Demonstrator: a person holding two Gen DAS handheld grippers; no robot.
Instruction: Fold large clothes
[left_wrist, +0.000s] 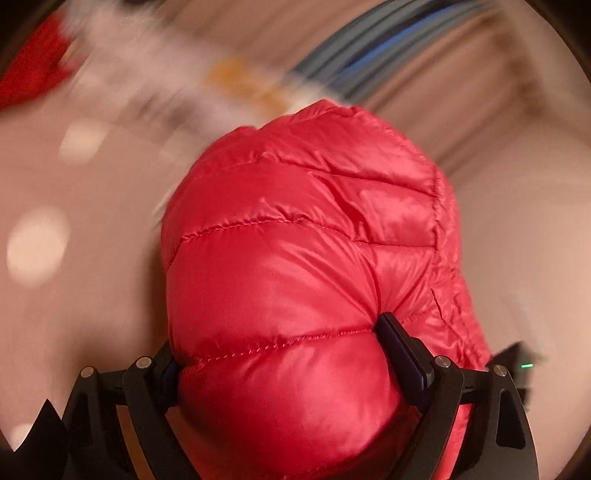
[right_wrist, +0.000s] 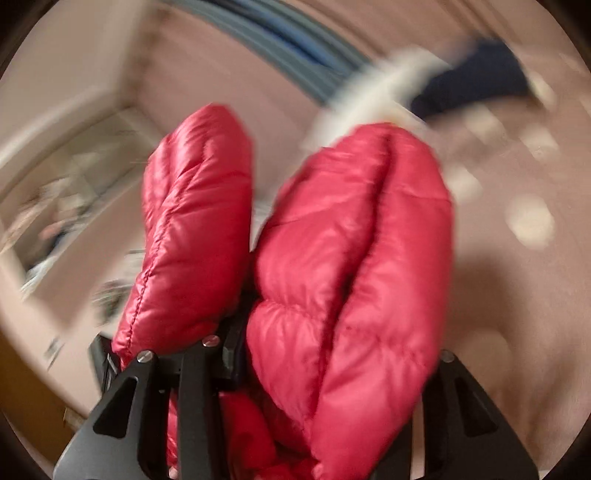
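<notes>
A shiny red quilted puffer jacket (left_wrist: 303, 221) fills the left wrist view, bulging up between the fingers. My left gripper (left_wrist: 280, 347) is shut on this thick bundle with its jaws wide, and the right finger (left_wrist: 402, 354) dents the fabric. In the right wrist view the jacket (right_wrist: 362, 221) rises in two padded lobes, one (right_wrist: 195, 206) to the left of the fingers. My right gripper (right_wrist: 332, 347) is shut on the larger lobe, and its right finger is hidden behind the cloth. Both backgrounds are motion-blurred.
A pink surface with pale dots (left_wrist: 74, 240) lies under both grippers. Blue and grey stripes (right_wrist: 295, 48) run along the far side. Blurred white and dark blue cloth (right_wrist: 472, 81) lies far right, and another red item (left_wrist: 33, 74) far left. A pale cabinet (right_wrist: 74, 177) stands on the left.
</notes>
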